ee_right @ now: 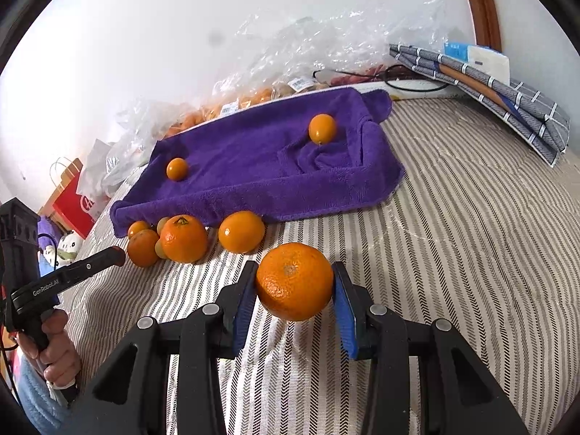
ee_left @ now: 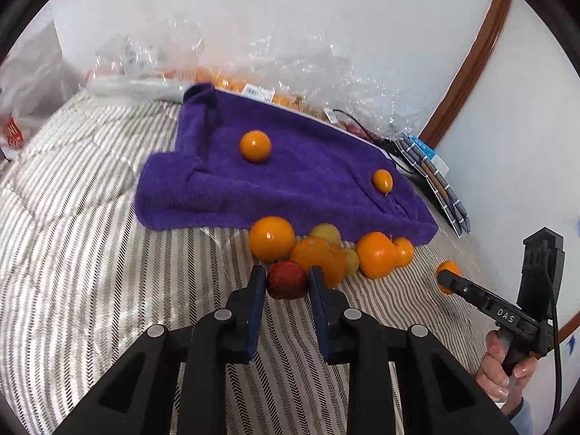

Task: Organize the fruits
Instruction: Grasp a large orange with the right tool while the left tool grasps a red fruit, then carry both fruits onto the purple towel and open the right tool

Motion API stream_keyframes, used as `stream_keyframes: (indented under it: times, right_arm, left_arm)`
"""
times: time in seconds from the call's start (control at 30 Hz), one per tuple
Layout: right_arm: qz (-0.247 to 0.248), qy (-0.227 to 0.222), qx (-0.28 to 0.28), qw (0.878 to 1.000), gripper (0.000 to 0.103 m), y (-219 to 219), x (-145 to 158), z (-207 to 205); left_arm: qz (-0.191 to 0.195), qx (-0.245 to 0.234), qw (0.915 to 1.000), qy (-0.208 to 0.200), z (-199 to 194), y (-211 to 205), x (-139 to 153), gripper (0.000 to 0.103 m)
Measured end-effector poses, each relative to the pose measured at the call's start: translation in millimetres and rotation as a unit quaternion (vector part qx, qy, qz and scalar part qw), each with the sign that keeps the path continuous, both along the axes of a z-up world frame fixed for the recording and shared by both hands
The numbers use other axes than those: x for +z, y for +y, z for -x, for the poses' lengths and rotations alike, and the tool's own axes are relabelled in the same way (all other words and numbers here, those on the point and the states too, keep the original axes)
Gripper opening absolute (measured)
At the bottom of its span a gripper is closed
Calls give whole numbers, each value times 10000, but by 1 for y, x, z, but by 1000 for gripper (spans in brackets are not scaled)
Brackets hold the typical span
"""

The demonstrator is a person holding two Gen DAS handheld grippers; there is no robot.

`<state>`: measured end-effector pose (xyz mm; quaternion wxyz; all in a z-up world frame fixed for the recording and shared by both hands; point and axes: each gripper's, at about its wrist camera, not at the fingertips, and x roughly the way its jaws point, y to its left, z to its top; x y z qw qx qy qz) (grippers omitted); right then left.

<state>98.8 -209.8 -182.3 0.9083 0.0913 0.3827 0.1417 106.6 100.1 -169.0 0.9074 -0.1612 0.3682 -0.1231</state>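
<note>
Blue-padded left gripper [ee_left: 286, 282] pinches a small dark-red round fruit [ee_left: 287, 279], pads pressed on both its sides, low over the grey-and-white striped bed cover [ee_left: 90, 272]. Only the left wrist view shows that red fruit; in the right wrist view the left gripper [ee_right: 117, 255] appears side-on, tip by the fruit pile, jaws not readable there. Blue-padded right gripper [ee_right: 294, 282] clamps a large dimpled orange [ee_right: 294, 281] between its pads, above the bed cover; the left view catches that gripper [ee_left: 447, 280] only from the side with a bit of orange behind its tip. A person's hand [ee_left: 507, 366] wraps the right handle.

Just beyond the left gripper, a loose cluster of oranges and small yellow-green fruits [ee_left: 326, 250] lies on the bed cover against the near edge of a purple terry towel draped over a tray [ee_left: 290, 181]. Two small smooth oranges [ee_left: 255, 146] sit well apart on the towel.

Farther back, crumpled clear plastic bags of oranges [ee_right: 253, 98] line the white wall. A folded grey checked cloth [ee_right: 507, 98] lies at the right. The right view alone shows a red paper bag [ee_right: 74, 199] at far left.
</note>
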Motion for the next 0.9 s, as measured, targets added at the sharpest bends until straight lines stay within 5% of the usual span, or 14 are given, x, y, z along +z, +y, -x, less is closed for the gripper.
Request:
stream_keyframes:
  times: [0.9]
  right_arm:
    - [24, -196, -370, 9991, 40, -9, 6, 10]
  left_arm:
    - [-25, 480, 9980, -399, 10, 20, 14, 23]
